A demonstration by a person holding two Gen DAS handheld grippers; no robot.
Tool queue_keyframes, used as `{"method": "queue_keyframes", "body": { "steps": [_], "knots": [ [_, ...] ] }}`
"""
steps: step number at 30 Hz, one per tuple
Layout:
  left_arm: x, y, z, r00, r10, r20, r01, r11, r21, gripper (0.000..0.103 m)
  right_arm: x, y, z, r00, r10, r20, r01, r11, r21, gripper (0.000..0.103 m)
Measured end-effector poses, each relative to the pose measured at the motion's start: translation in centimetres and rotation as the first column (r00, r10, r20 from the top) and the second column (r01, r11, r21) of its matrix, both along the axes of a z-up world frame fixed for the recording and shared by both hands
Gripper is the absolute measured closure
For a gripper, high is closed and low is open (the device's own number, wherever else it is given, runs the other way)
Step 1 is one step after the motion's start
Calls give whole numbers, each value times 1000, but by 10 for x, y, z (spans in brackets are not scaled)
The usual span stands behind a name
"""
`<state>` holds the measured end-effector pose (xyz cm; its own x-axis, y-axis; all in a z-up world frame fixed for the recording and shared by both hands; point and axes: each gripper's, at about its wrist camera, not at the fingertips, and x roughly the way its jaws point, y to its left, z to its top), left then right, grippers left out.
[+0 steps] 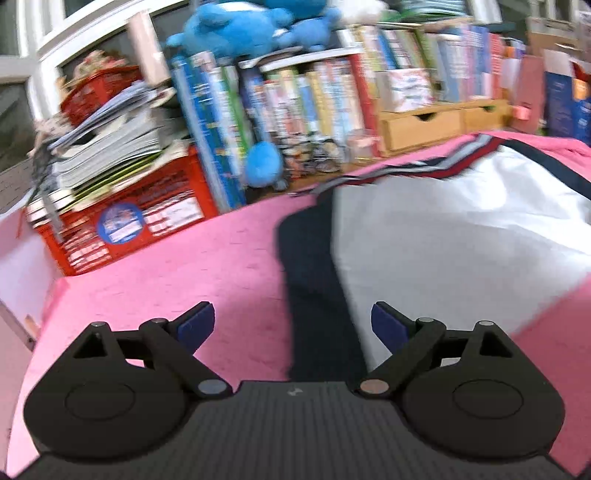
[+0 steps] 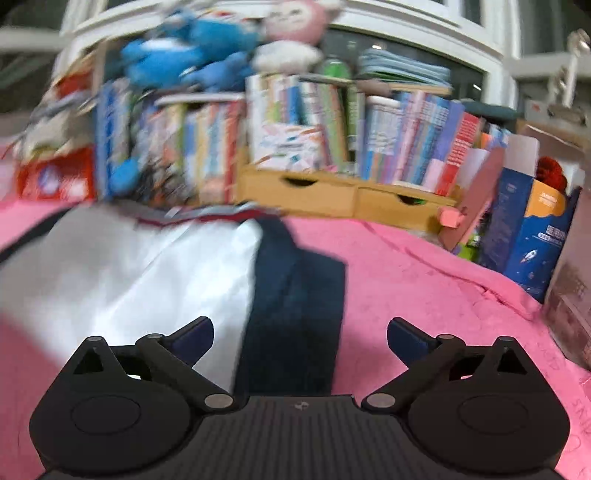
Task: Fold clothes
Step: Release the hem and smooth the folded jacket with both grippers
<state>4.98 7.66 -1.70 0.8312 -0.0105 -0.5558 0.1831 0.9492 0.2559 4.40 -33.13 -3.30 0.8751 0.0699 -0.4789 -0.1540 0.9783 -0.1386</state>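
A white garment (image 1: 443,236) with navy sleeves and a striped collar lies flat on the pink cloth (image 1: 166,288). In the left wrist view its navy left sleeve (image 1: 314,295) runs down between the fingers of my left gripper (image 1: 293,325), which stands open above it with nothing pinched. In the right wrist view the same white garment (image 2: 140,273) shows its navy right sleeve (image 2: 295,306), lying under my right gripper (image 2: 301,338). That gripper is wide open too, its blue pads clear of the fabric.
Rows of books (image 1: 325,92), a wooden drawer box (image 2: 351,195), red crates (image 1: 122,218) and blue plush toys (image 1: 243,26) crowd the far edge. Cardboard boxes (image 2: 535,236) stand at the right edge of the pink cloth (image 2: 443,288).
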Motion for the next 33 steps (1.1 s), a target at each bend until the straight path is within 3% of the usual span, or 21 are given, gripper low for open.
{"method": "queue_keyframes", "body": {
  "steps": [4,6,10,12,14,15,16,18,20,22,26,30,33],
  "knots": [
    [4,-28,-21,1000,9,3,-10,994,107,8,-11,24,-21,999,32,-10,-33,995,-92,13],
    [11,-31,-34,998,57,-11,-54,986,159,8,-7,19,-28,998,4,-61,-8,998,-69,39],
    [13,-21,-49,991,133,27,-135,964,227,3,1,-13,-34,985,-153,-74,145,984,-106,39],
    [12,-16,-49,981,188,47,-193,941,276,3,0,-26,-29,969,-235,-75,229,970,-86,42],
    [9,-12,-46,973,221,66,-231,923,308,4,0,-25,-29,925,-380,-21,365,901,-236,45],
    [5,-12,-41,971,228,73,-239,924,298,5,-3,-25,-28,918,-397,2,384,885,-263,44],
    [0,-12,-36,969,235,80,-248,925,288,5,-11,-26,-22,934,-357,1,350,916,-198,44],
    [-6,-16,-21,975,207,81,-219,956,194,5,-24,-24,-10,969,-249,3,249,968,-38,43],
    [-7,-28,-10,983,164,79,-171,980,97,5,-25,-1,-1,993,-115,29,113,991,73,42],
    [-6,-47,-5,988,123,98,-130,989,70,5,-16,34,2,999,-9,45,5,996,92,41],
    [4,-75,-18,993,84,86,-94,988,121,5,6,97,-5,988,151,4,-151,985,81,41],
    [12,-60,-45,988,149,38,-154,967,203,4,13,108,-23,991,124,-48,-124,992,9,34],
    [5,-27,-52,977,201,76,-211,963,167,1,6,73,-31,998,10,-69,-10,1000,-5,29]
  ]
}}
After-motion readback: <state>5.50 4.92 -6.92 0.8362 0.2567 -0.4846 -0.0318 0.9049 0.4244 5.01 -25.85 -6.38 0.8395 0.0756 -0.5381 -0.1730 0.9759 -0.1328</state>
